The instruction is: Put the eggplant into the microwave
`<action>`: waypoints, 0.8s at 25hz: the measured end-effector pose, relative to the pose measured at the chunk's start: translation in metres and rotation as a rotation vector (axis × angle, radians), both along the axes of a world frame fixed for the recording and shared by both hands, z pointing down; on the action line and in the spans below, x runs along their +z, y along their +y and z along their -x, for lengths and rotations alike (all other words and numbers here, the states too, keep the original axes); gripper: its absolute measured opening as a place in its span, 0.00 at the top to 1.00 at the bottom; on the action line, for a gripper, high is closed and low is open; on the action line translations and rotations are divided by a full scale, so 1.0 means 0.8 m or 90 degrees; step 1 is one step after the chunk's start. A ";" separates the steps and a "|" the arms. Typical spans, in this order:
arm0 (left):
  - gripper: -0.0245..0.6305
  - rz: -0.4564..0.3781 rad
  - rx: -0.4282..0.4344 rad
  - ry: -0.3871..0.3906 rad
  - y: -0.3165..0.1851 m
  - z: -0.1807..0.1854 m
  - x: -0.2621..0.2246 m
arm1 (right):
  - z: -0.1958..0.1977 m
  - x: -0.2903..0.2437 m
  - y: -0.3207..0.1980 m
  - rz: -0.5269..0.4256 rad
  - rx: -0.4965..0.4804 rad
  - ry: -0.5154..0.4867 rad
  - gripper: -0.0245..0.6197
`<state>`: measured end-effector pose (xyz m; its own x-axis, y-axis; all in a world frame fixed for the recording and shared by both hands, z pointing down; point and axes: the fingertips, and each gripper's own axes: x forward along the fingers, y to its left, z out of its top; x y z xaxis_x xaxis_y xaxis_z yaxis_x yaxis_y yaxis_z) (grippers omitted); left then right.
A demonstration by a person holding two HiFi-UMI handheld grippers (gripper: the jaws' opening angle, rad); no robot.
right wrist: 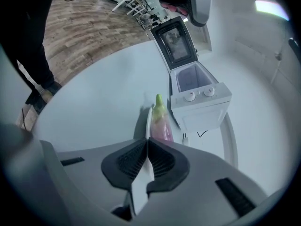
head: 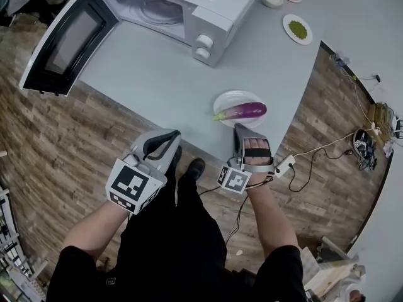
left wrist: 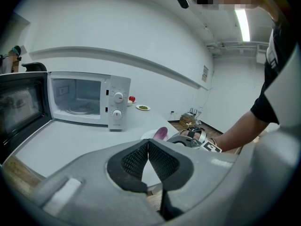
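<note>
At the upper left of the head view the microwave [head: 189,11] stands on the grey worktop [head: 151,74], its door [head: 66,39] swung wide open. Lower down, left of centre, the left gripper [head: 162,137] hangs just off the worktop's edge, jaws pressed together on nothing. To its right, the right gripper [head: 238,127] also has its jaws together and empty, tips close to a white plate [head: 228,99]. The eggplant [head: 247,111] lies on that plate, near the worktop's front edge. At the upper right sit two small dishes [head: 297,29].
</note>
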<state>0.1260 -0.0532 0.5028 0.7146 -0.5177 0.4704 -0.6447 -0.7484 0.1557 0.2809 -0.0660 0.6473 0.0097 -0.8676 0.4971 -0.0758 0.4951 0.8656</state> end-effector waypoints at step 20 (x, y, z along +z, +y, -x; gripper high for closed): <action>0.95 -0.015 -0.007 -0.016 0.011 -0.011 -0.008 | -0.011 -0.013 0.012 -0.051 -0.021 0.006 0.93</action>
<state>0.1346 -0.0444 0.4962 0.6970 -0.5370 0.4753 -0.6566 -0.7443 0.1219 0.2898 -0.0562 0.6367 -0.0155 -0.9046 0.4259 -0.0525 0.4261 0.9032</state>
